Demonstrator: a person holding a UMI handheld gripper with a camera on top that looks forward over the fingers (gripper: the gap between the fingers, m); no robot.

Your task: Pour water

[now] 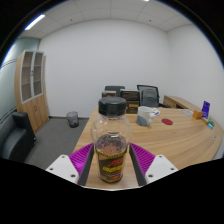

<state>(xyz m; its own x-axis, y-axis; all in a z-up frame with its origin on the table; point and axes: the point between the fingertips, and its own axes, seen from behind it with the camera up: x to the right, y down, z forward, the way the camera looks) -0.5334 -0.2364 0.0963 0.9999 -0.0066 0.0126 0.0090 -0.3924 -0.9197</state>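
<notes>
We see one gripper [111, 160] with two fingers, each bearing a magenta pad [82, 157]. Between them stands one clear plastic bottle [112, 140] with a black cap [112, 104] and a dark label band around its middle; it is upright, and both pads lie against its sides, so the fingers are pinched on the bottle. The bottle appears partly filled with a clear liquid, though we cannot tell the level.

Beyond the fingers lies one light wooden table [180, 137]. Toward its far edge, just past the bottle, rests one pale green box [148, 117], and beside that one small red round object [168, 122]. At the table's far right corner we count one purple object [205, 109], upright; what it is we cannot tell.

Behind the table stand two dark office chairs [148, 95]. One wooden cabinet [31, 88] with glazed upper doors stands against the left wall, and one small waste basket [72, 119] sits on the floor near it.
</notes>
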